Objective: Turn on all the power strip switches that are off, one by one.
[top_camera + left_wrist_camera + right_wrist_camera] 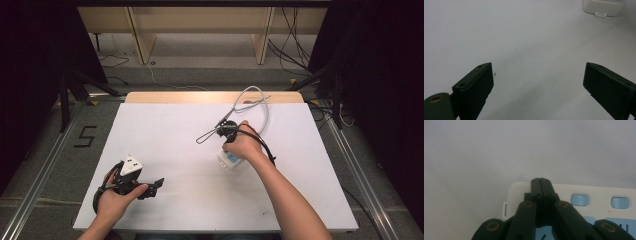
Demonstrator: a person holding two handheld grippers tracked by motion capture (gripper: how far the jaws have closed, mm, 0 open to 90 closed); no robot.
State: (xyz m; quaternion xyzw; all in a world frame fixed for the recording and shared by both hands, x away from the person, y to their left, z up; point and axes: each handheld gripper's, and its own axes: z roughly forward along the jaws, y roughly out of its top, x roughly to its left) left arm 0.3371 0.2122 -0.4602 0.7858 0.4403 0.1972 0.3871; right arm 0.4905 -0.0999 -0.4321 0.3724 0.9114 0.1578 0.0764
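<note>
A small white device (231, 161) with light blue buttons lies on the white table sheet (165, 130), right of the middle. In the right gripper view my right gripper (540, 180) is shut with nothing between its jaws. Its tips point down over the device (596, 191) near one corner; I cannot tell whether they touch it. In the high view the right hand (246, 144) covers most of that gripper. My left gripper (158, 184) rests low at the front left with its jaws pointing right. It stands open (537, 82) over bare sheet, and the device (602, 7) lies far ahead of it.
A grey cable (261, 102) loops from the right gripper toward the table's far edge, and a thin wire loop (207, 135) lies just left of the hand. A wooden strip (165, 97) borders the back. Dark curtains stand on both sides.
</note>
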